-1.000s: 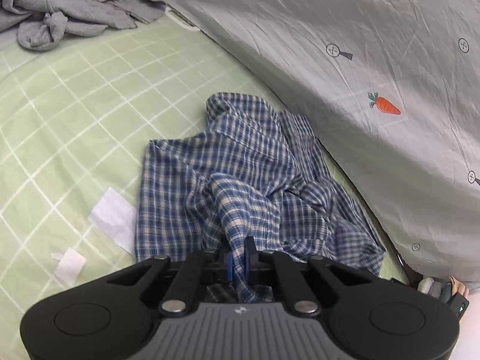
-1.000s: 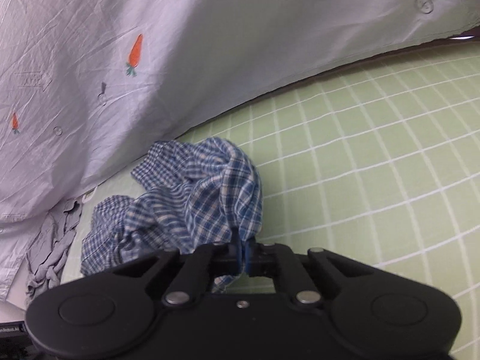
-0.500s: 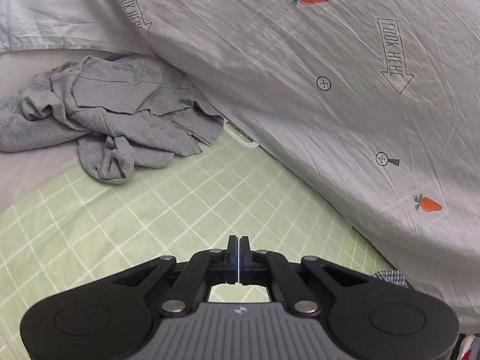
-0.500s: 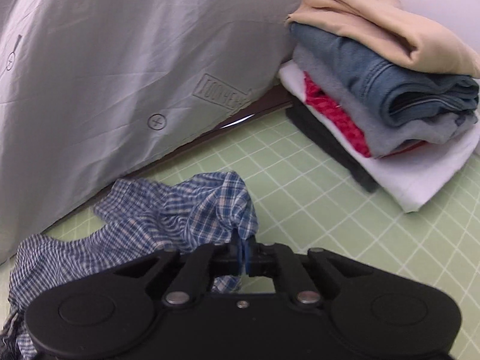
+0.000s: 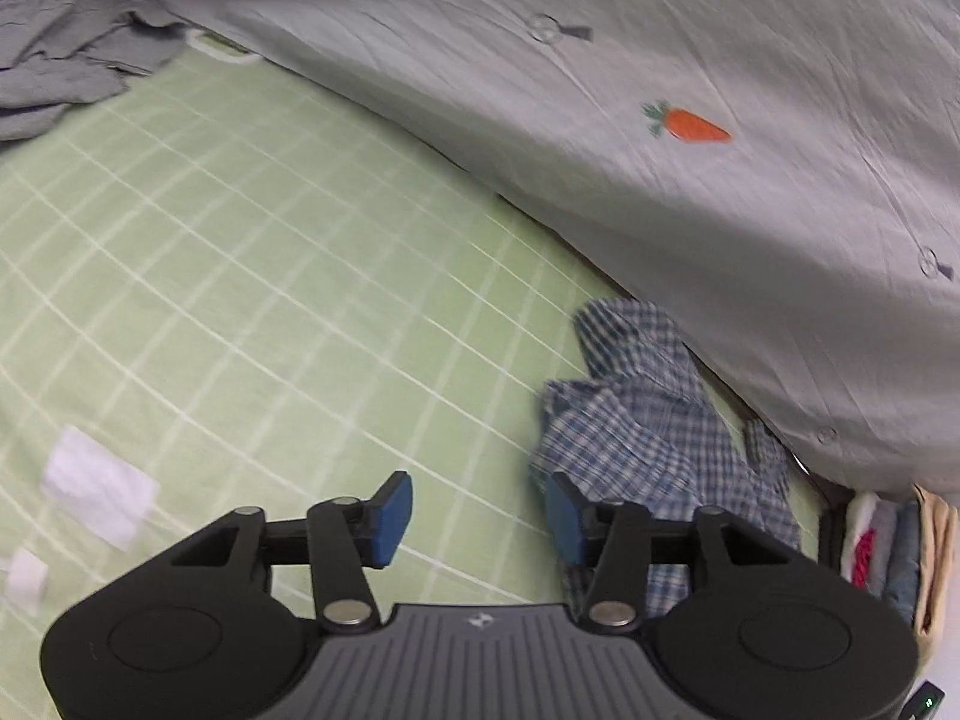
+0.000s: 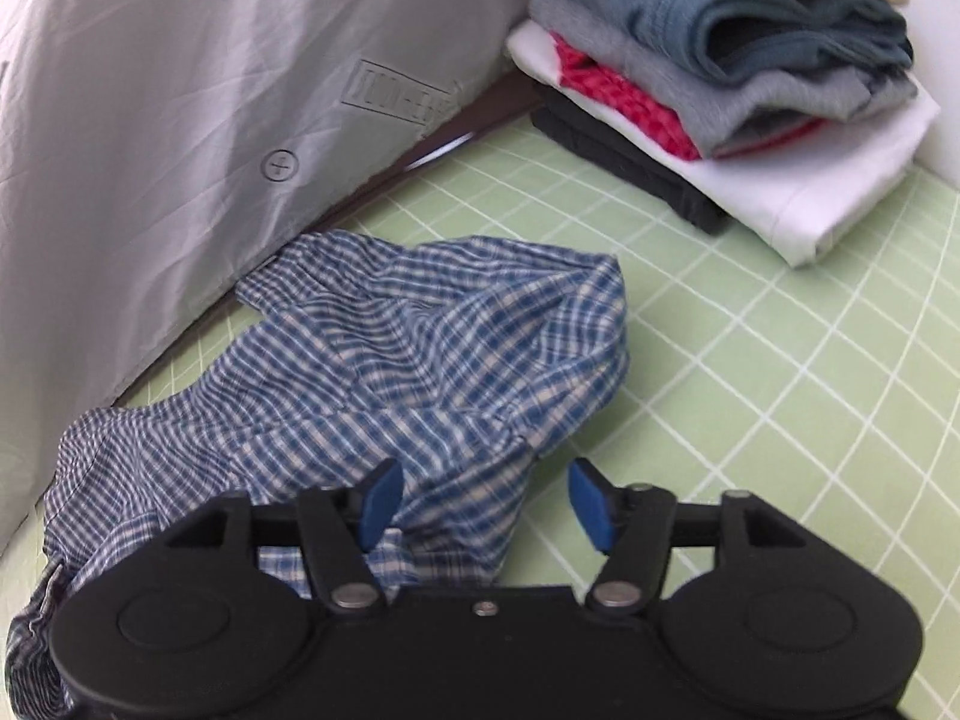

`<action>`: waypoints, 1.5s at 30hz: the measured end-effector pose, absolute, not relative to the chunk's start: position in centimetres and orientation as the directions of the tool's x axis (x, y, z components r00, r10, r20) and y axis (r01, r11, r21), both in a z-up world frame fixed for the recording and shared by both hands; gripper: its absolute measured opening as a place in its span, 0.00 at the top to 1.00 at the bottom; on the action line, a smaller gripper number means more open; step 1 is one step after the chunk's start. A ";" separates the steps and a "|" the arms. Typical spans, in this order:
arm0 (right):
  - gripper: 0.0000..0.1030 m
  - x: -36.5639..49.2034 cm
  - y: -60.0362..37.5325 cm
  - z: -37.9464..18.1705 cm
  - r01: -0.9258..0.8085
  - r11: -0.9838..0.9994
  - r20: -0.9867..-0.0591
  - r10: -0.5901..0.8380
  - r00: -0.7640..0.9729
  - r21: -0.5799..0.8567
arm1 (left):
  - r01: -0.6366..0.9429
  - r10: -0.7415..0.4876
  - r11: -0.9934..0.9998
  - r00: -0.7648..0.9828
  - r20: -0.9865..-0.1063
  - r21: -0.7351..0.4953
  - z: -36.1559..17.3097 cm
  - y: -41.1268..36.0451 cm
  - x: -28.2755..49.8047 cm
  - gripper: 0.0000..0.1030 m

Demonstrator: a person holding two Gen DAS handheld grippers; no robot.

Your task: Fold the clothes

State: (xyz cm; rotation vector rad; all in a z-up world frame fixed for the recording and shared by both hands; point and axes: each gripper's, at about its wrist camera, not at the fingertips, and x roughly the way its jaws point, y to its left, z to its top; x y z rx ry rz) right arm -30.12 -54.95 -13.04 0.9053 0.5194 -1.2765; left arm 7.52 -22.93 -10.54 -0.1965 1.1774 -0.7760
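Both claws, left (image 5: pixel 477 519) and right (image 6: pixel 480 504), opening, I release crumpled blue-checked cotton shirt (image 6: pixel 420 360) beside bed's far edge; next, spread it flat.

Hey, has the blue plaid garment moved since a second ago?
Yes. The plaid garment has been carried along the grey quilt toward the folded stack.

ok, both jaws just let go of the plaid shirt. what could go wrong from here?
1. The plaid shirt lies crumpled, not flat, against the grey quilt; a blind regrasp may catch several layers and fold it crooked.
2. Cloth sits between the opening jaws of the right gripper; pulling back could snag and drag it.
3. The folded stack sits close by; a wide sweep might knock it over.
The left gripper is opening with nothing between its jaws.
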 end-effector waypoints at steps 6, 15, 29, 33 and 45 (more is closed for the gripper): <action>0.33 -33.6 -56.5 -14.3 0.908 -0.076 -0.779 -0.547 0.308 0.412 | 0.415 -0.693 0.674 0.069 -0.717 -0.611 -11.6 -26.4 5.4 0.41; 0.27 -32.9 -58.5 -15.3 0.881 -0.012 -0.770 -0.493 0.406 0.472 | 0.379 -0.693 0.655 -0.042 -0.720 -0.653 -15.1 -31.4 4.0 0.56; 0.97 -33.7 -59.1 -10.6 0.935 0.057 -0.642 -0.712 0.284 0.350 | 0.332 -0.495 0.865 0.444 -0.747 -0.376 -8.8 -20.1 14.3 0.98; 0.97 -34.6 -60.2 -10.5 0.955 0.033 -0.661 -0.715 0.229 0.296 | 0.154 -0.357 0.931 0.566 -0.743 -0.330 -7.7 -13.5 19.4 0.98; 0.03 -27.5 -55.7 -9.3 0.984 0.128 -0.683 -0.709 0.178 0.124 | 0.109 -0.301 0.953 0.484 -0.822 -0.284 -10.9 -13.0 13.4 0.43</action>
